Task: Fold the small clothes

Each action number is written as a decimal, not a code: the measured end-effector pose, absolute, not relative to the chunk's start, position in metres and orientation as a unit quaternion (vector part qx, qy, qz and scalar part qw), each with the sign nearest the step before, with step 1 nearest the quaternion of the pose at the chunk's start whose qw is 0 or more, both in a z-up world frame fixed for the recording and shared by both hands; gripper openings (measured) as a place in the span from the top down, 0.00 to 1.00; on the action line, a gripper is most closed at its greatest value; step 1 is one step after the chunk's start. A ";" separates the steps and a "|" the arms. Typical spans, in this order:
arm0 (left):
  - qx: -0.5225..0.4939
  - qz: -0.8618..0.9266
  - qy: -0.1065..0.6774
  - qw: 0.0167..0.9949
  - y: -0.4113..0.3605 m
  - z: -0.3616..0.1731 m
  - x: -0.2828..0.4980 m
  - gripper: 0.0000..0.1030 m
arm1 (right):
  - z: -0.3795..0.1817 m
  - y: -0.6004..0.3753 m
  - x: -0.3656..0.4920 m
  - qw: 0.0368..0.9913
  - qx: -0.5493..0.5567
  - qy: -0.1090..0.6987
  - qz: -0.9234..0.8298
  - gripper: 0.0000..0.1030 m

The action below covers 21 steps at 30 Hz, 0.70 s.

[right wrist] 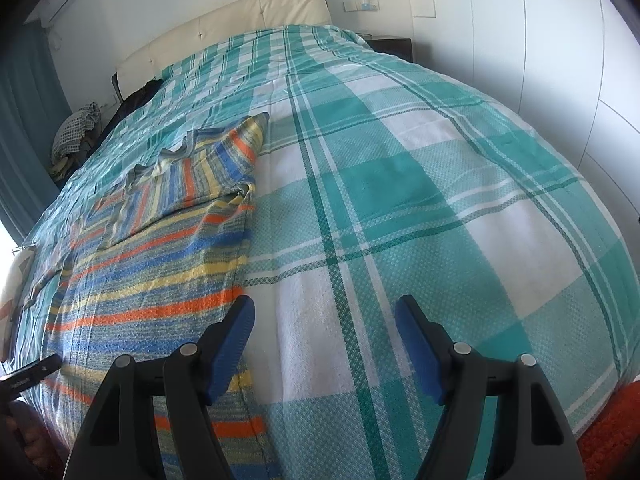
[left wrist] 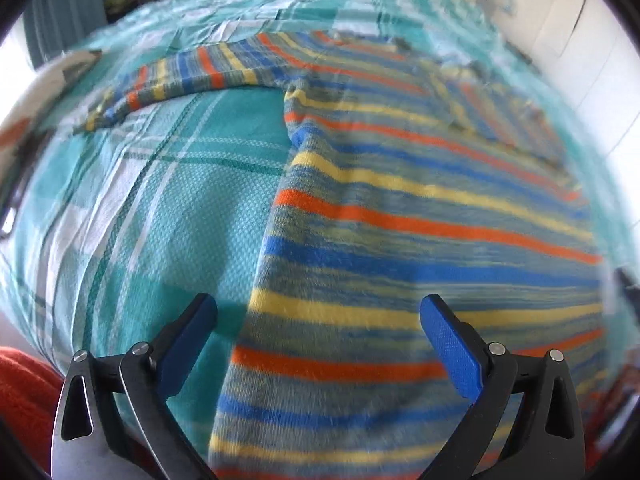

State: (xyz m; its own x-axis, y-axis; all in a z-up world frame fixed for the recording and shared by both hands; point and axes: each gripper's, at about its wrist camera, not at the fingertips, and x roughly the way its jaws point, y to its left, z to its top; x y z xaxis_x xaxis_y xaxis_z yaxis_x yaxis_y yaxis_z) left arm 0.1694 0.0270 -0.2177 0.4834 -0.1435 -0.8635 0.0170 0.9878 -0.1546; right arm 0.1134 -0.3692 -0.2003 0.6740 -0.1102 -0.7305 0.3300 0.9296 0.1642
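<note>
Left gripper (left wrist: 318, 320): bottom centre of the left wrist view; jaws wide apart, holding nothing, straddling the near left edge of the garment.
Right gripper (right wrist: 324, 322): bottom centre of the right wrist view; jaws apart and empty, over bare cover just beside the garment's right edge.
Striped shirt (left wrist: 400, 240): a small long-sleeved top in blue, orange and yellow bands, lying flat on the bed, hem nearest the viewer.
Right sleeve (right wrist: 192, 184): appears folded in over the chest, left of centre in the right wrist view.
Left sleeve (left wrist: 180, 80): stretched out to the upper left, not yet folded.
Plaid bedspread (right wrist: 440, 200): teal and white, under everything.
Headboard (right wrist: 240, 24): cream, far end.
Step in hand: judged mid-fold, one side done.
Next move: likely needs the left jaws to close on the outstretched sleeve or the side edge and carry it inward.
</note>
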 end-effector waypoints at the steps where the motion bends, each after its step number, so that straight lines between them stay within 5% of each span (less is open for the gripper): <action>1: -0.082 -0.055 0.502 0.859 0.035 -0.212 0.166 0.01 | -0.199 -0.370 0.112 0.905 0.143 0.382 -0.122 0.30; 11: -0.348 0.062 0.453 0.819 0.214 -0.205 0.234 0.01 | -0.201 -0.371 0.108 0.911 0.140 0.375 -0.098 0.30; 17: -0.354 0.106 0.475 0.798 0.269 -0.227 0.303 0.03 | -0.205 -0.368 0.107 0.910 0.143 0.380 -0.084 0.30; 19: -0.307 0.116 0.479 0.814 0.261 -0.225 0.315 0.33 | -0.205 -0.368 0.106 0.910 0.145 0.380 -0.084 0.30; 20: -0.284 0.116 0.486 0.818 0.256 -0.223 0.320 0.97 | -0.204 -0.368 0.105 0.910 0.145 0.380 -0.083 0.30; 21: -0.268 0.101 0.499 0.818 0.250 -0.221 0.327 0.96 | -0.204 -0.368 0.104 0.910 0.146 0.380 -0.083 0.30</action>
